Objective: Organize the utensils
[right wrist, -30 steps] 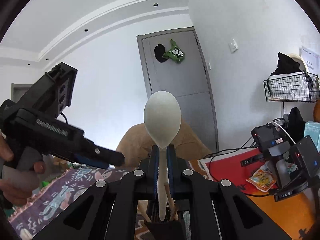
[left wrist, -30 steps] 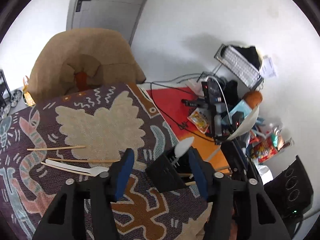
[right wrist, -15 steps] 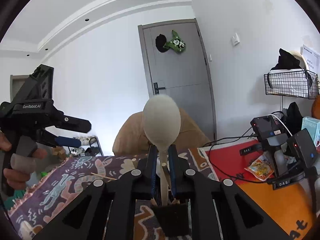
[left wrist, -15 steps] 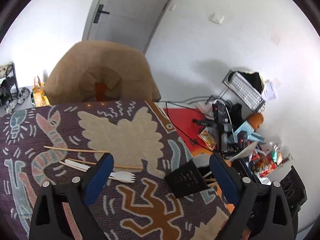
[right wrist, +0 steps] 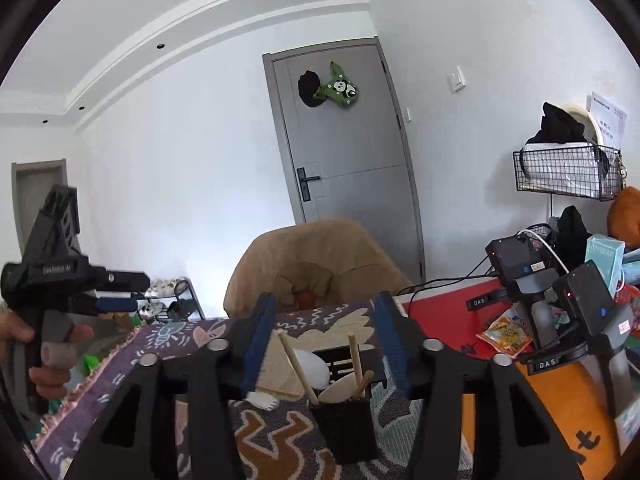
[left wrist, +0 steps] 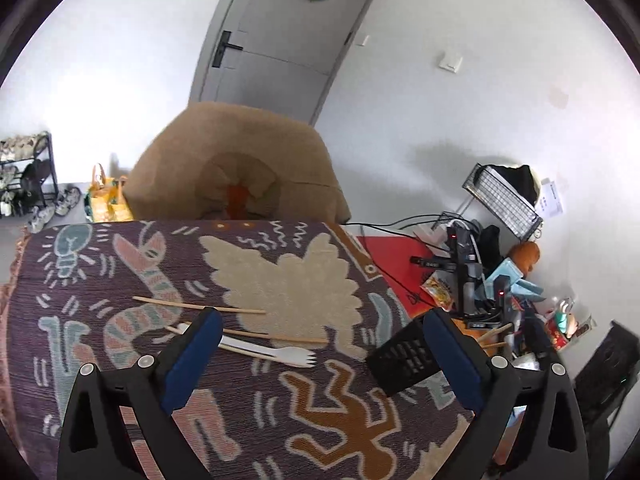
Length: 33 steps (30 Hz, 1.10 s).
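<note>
Your right gripper opening, empty, above black utensil holder with spoons, chopsticks inside. Your left gripper spread wide, empty; white fork, loose chopsticks ahead on tablecloth, left to collect.

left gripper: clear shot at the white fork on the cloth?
Probably yes. The left gripper is wide open and empty, pointing down at the cloth, and the white fork lies flat just ahead between its fingers. Only the chopsticks alongside could get caught in the grab.
</note>
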Each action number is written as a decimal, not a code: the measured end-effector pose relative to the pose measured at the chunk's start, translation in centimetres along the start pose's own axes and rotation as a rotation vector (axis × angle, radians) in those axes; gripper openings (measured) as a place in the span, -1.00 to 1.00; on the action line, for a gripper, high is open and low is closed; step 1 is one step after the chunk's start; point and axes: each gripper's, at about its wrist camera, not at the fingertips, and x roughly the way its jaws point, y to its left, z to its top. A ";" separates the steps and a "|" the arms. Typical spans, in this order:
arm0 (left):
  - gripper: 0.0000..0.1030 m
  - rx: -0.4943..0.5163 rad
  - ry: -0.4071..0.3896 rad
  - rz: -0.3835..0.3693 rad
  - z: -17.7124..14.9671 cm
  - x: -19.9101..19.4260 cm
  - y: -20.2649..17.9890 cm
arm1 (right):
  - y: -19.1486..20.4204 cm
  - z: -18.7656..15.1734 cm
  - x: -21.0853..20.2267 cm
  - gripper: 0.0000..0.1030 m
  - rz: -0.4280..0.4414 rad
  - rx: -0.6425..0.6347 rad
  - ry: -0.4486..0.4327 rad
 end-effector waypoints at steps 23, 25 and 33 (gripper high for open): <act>0.17 -0.198 0.120 0.139 -2.6 1.4 12.7 | 11.4 -0.6 6.0 0.46 0.100 -0.232 0.293; 0.09 -0.221 0.127 0.147 -2.4 1.9 13.6 | 12.2 -0.9 7.0 0.46 0.107 -0.250 0.323; -0.10 -0.308 0.170 0.164 -1.2 5.1 17.0 | 14.1 -2.1 12.7 0.33 0.104 -0.288 0.506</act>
